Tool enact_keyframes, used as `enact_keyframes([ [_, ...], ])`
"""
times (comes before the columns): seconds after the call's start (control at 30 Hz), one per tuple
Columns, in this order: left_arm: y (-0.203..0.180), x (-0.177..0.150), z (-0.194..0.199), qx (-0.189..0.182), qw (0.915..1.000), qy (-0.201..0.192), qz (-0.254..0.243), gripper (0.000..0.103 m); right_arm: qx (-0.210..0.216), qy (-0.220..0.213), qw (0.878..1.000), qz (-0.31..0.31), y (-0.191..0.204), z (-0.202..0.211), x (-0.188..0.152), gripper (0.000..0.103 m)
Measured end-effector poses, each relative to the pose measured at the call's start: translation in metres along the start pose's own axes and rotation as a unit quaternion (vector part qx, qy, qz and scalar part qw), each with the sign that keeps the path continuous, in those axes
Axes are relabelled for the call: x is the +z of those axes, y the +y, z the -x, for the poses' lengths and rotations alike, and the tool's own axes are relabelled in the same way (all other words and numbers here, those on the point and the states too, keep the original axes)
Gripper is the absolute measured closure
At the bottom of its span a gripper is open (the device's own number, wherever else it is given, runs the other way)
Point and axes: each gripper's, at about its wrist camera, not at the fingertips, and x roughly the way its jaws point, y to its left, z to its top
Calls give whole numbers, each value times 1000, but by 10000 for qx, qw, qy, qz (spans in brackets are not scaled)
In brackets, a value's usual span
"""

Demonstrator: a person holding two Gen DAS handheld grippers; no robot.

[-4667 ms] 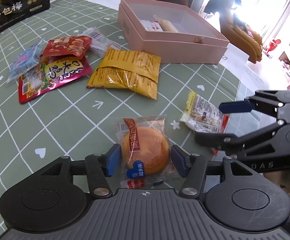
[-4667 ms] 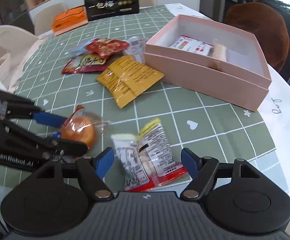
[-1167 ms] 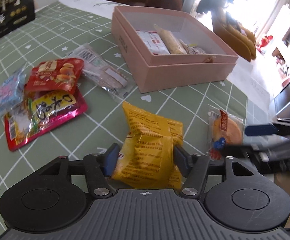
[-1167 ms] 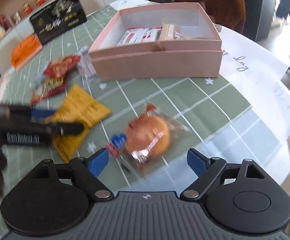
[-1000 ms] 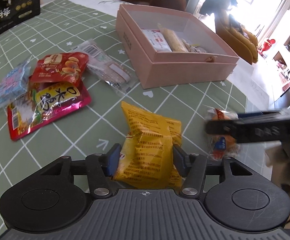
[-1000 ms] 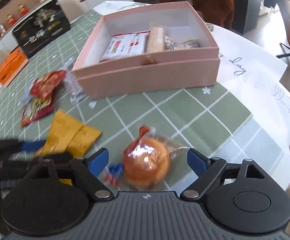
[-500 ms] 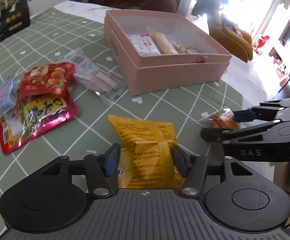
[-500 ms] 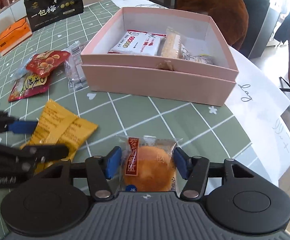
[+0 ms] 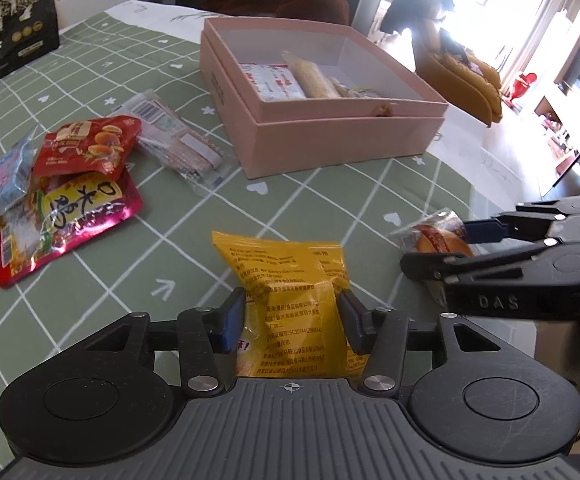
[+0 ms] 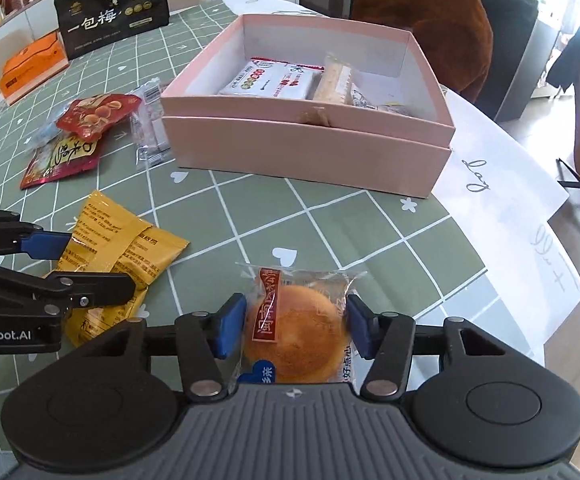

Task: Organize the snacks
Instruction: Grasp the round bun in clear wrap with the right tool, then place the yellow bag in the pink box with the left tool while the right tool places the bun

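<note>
One yellow crinkled packet (image 9: pixel 290 300), one wrapped golden bun (image 10: pixel 296 336)

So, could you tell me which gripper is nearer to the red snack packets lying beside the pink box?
Left. The left gripper, closing on the yellow packet, sits on the red packets' side; the right gripper, around the wrapped cake, is further away.

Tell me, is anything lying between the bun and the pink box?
Nothing visible does. Between the bun, held in the right gripper, and the pink box there is only bare tablecloth.
</note>
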Motion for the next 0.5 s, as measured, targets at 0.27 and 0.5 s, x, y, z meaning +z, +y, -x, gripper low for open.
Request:
enact_keyframes([
  [0.27,-6,-2,16,-293,9990,-284,183,50,8,-185,9992,-350,-13,14,-11,50],
  [0.5,2,77,55,-834,9887,-1175,418,50,104,-897,9950,-418,-32,63,11,50],
])
